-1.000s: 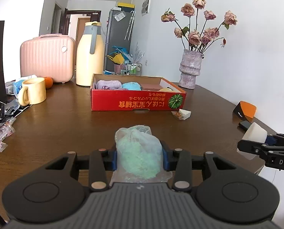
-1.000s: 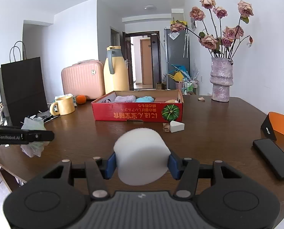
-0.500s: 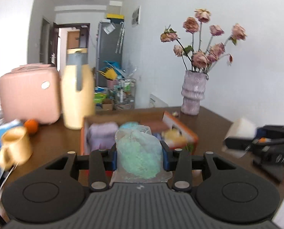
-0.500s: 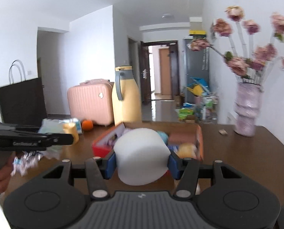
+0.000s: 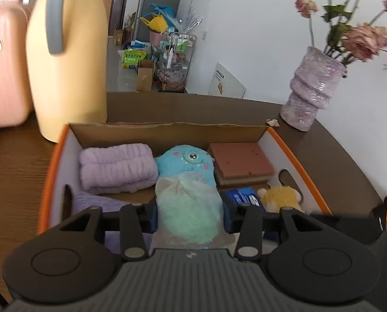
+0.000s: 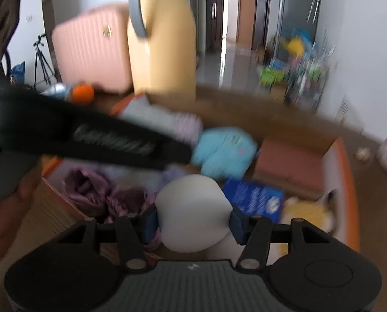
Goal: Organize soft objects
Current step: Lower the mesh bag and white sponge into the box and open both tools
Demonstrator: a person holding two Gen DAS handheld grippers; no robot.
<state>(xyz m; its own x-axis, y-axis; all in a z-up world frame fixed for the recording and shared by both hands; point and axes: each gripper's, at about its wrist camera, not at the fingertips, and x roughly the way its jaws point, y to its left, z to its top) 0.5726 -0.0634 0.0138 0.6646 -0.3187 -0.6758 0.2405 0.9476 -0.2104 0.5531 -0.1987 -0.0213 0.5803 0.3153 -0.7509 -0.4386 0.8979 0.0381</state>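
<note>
My left gripper point(image 5: 189, 214) is shut on a bagged mint-green soft ball point(image 5: 189, 213) and holds it over the open cardboard box point(image 5: 167, 130). The box holds a folded lilac towel point(image 5: 117, 167), a blue one-eyed plush point(image 5: 185, 162), a brown sponge block point(image 5: 241, 165), a blue packet point(image 5: 241, 196) and a yellow plush point(image 5: 280, 199). My right gripper point(image 6: 193, 219) is shut on a white sponge point(image 6: 193, 215) above the same box point(image 6: 345, 182), near the blue packet point(image 6: 253, 197). The left gripper's body point(image 6: 89, 135) crosses the right wrist view, blurred.
A tall yellow thermos point(image 5: 68, 59) and a pink suitcase point(image 5: 4, 62) stand behind the box on the brown table point(image 5: 14, 171). A lilac vase with dried roses point(image 5: 313, 93) stands at the right rear. Purple cloth point(image 6: 89, 189) lies in the box's left end.
Both grippers have moved forward from the table's near side to above the box, each still holding its object. The box contents now fill both views.
</note>
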